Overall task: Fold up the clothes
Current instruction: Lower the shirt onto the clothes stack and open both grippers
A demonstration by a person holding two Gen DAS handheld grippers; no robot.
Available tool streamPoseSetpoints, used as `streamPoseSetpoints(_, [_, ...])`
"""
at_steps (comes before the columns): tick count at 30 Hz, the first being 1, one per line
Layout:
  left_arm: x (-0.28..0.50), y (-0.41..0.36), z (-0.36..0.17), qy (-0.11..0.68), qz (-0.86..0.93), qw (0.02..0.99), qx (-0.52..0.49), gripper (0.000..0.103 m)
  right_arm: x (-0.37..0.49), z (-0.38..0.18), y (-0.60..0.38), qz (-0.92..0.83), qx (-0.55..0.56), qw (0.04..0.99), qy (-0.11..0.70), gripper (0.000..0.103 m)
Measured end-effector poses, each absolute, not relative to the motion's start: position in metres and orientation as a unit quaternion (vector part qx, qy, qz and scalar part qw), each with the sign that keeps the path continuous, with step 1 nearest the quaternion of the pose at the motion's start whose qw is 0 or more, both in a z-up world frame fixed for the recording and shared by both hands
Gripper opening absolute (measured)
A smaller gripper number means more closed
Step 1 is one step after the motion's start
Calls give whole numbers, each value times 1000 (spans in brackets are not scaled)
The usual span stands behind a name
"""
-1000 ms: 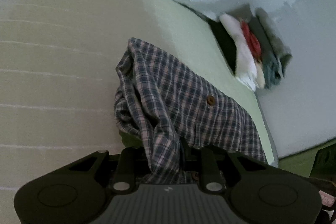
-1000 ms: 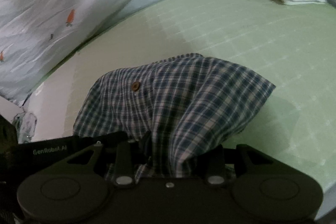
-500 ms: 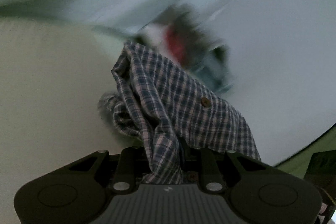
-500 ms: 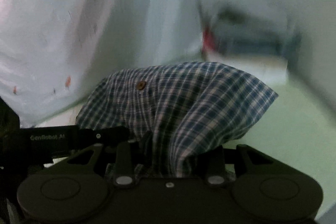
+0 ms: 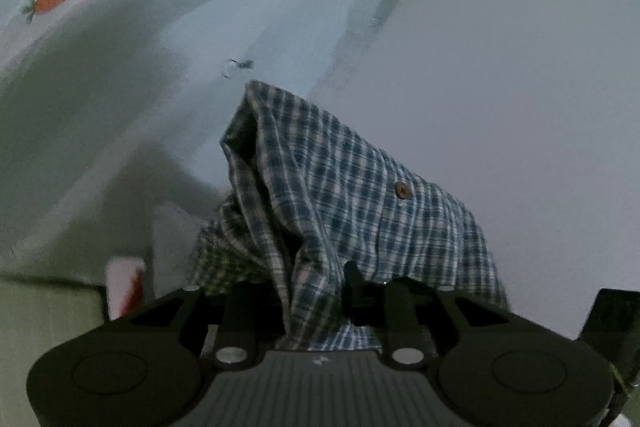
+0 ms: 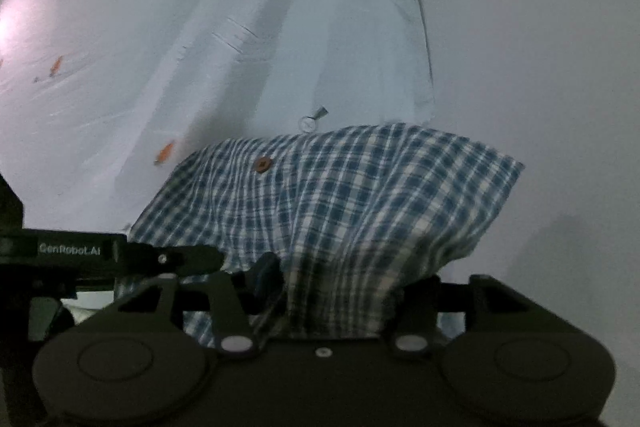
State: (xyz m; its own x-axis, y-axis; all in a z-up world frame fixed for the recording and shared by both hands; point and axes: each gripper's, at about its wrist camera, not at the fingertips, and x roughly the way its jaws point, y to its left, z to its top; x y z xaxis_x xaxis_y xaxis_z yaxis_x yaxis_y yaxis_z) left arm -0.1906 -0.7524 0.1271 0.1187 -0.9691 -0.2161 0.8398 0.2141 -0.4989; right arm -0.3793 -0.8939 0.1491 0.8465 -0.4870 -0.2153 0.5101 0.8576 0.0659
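A blue and white plaid shirt [image 5: 340, 195] with a brown button hangs bunched from my left gripper [image 5: 320, 291], which is shut on its cloth. The same shirt [image 6: 360, 203] drapes over my right gripper [image 6: 320, 291], also shut on it. Both grippers hold it lifted in the air, facing the wall and curtain. The fingertips are hidden under the fabric. The left gripper's dark body [image 6: 120, 251] shows at the left of the right wrist view.
A pale curtain with small carrot prints [image 5: 120, 27] hangs behind, beside a plain grey wall [image 5: 500, 87]. A strip of the green bed [image 5: 48, 311] and a white and red folded item [image 5: 124, 283] show at lower left.
Both grippers have lifted the shirt up off the green bed and tilted upward; the view swung from the bed and clothes pile to the curtain and wall.
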Motion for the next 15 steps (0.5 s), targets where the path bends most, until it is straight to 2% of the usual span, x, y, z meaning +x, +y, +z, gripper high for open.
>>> streamPoseSetpoints(1, [-182, -765, 121, 259, -598, 749, -120, 38, -363, 137, -908, -270, 56, 956, 100, 70])
streamPoseSetpoints(3, [-161, -790, 102, 281, -556, 775, -107, 45, -329, 112, -931, -299, 41, 946, 114, 83])
streamPoseSetpoints(6, [-130, -822, 68, 325, -500, 799, -79, 50, -283, 76, -952, -385, -14, 908, 164, 83])
streamPoseSetpoints(8, [-116, -831, 52, 338, -492, 799, -76, 70, -273, 68, -956, -425, -43, 891, 152, 83])
streamPoseSetpoints(12, [-107, -838, 41, 332, -489, 803, -79, 79, -283, 69, -942, -463, -71, 879, 86, 91])
streamPoseSetpoints(15, [-109, -833, 42, 330, -481, 808, -79, 85, -287, 64, -948, -402, -36, 912, 75, 91])
